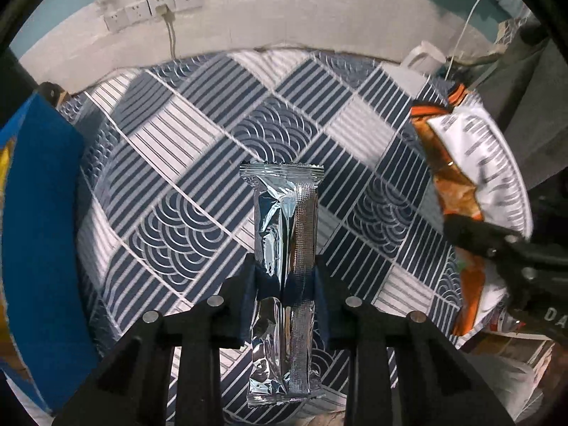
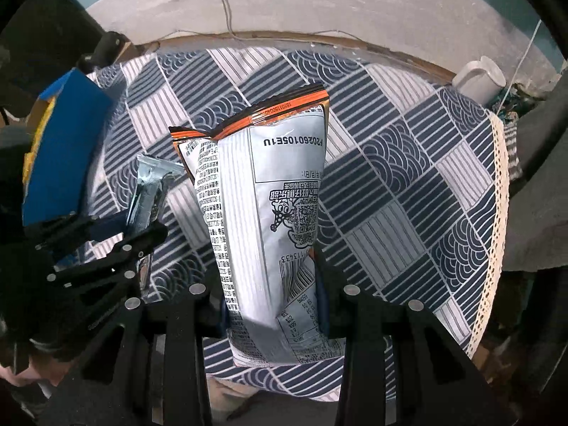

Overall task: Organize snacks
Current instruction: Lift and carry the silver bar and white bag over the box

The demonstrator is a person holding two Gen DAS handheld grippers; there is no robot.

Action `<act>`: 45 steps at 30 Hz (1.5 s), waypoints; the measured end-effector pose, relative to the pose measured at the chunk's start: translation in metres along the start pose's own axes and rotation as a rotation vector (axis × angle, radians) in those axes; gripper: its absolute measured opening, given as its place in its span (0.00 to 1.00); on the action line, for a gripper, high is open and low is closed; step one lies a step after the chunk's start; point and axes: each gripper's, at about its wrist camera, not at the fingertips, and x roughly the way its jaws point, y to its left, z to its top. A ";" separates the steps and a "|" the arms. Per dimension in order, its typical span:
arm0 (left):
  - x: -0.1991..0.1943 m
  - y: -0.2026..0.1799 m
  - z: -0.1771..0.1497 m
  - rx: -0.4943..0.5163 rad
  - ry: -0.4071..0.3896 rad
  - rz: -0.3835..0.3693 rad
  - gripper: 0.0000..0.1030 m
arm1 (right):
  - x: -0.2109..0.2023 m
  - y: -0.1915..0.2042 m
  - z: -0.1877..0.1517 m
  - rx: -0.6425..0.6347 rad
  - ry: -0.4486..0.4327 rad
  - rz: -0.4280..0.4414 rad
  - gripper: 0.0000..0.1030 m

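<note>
My left gripper [image 1: 284, 280] is shut on a long silver foil snack bar [image 1: 284, 234], held upright above the patterned tablecloth [image 1: 184, 163]. My right gripper [image 2: 269, 284] is shut on a white and orange snack bag [image 2: 269, 191], held upright with its printed back facing the camera. The bag also shows at the right of the left wrist view [image 1: 472, 170], gripped by the right gripper [image 1: 497, 248]. The silver bar [image 2: 149, 191] and left gripper [image 2: 138, 234] show at the left of the right wrist view. A blue box [image 1: 39, 241] stands at the far left, also in the right wrist view [image 2: 64, 152].
A white mug [image 2: 479, 78] stands at the table's back right edge. A white wall with power sockets [image 1: 152, 7] and a hanging cord lies behind the table. The cloth's lace edge [image 2: 497, 195] drops off at the right. Grey fabric hangs at far right.
</note>
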 end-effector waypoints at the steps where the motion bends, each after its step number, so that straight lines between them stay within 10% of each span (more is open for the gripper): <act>1: -0.006 0.004 0.003 0.000 -0.010 -0.001 0.29 | -0.003 0.002 0.002 0.001 -0.006 0.003 0.34; 45: -0.140 0.152 -0.014 -0.158 -0.286 0.004 0.29 | -0.073 0.155 0.052 -0.165 -0.146 0.109 0.34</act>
